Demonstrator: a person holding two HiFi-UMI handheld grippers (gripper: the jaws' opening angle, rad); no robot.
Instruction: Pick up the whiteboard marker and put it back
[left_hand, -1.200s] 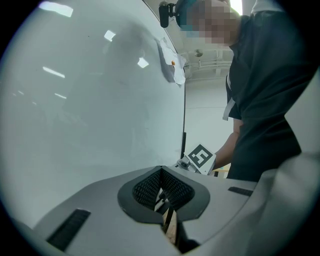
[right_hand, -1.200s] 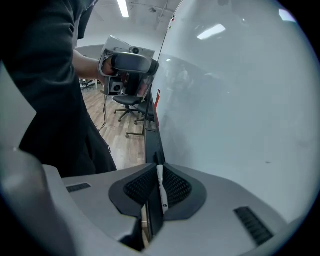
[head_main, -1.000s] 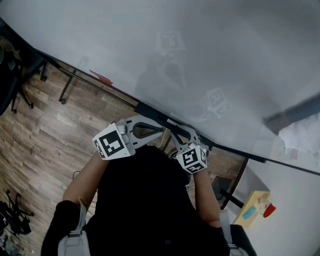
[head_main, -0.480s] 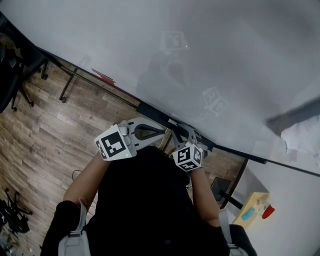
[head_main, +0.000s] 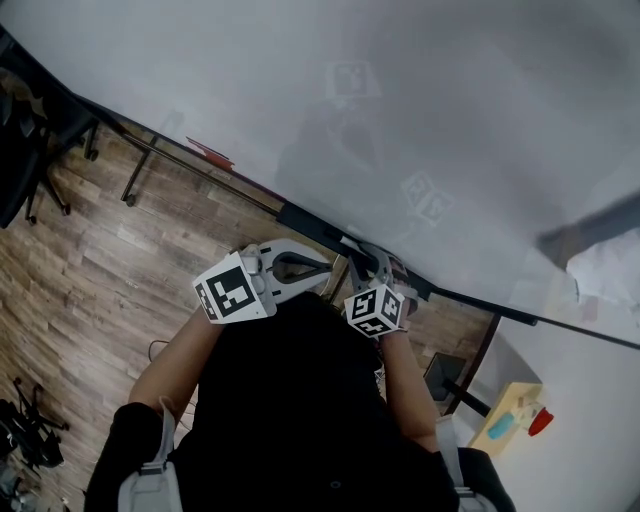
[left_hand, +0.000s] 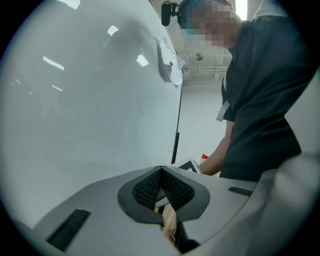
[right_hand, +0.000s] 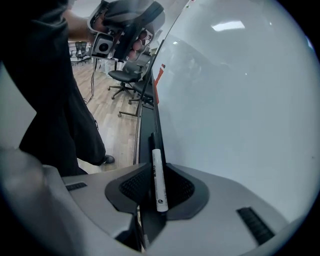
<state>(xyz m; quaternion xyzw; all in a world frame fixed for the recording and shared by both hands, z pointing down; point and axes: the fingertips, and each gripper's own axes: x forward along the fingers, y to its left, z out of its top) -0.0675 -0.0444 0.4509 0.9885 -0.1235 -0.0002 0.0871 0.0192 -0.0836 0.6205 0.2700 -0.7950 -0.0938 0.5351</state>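
Right gripper (right_hand: 158, 171) clamps the whiteboard marker (right_hand: 159, 187) along the tray (right_hand: 146, 122); left gripper (left_hand: 161, 170) closed, empty; next, likely lift, then lay it back

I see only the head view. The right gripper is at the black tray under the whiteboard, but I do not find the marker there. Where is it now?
Observer: In the right gripper view, the white whiteboard marker stands between the jaws of the right gripper, and the jaws are closed on it from both sides.
Operator: Thank you. In which direction does it point?
Observer: Its length runs along the black tray at the foot of the whiteboard. I cannot tell whether it rests on the tray.
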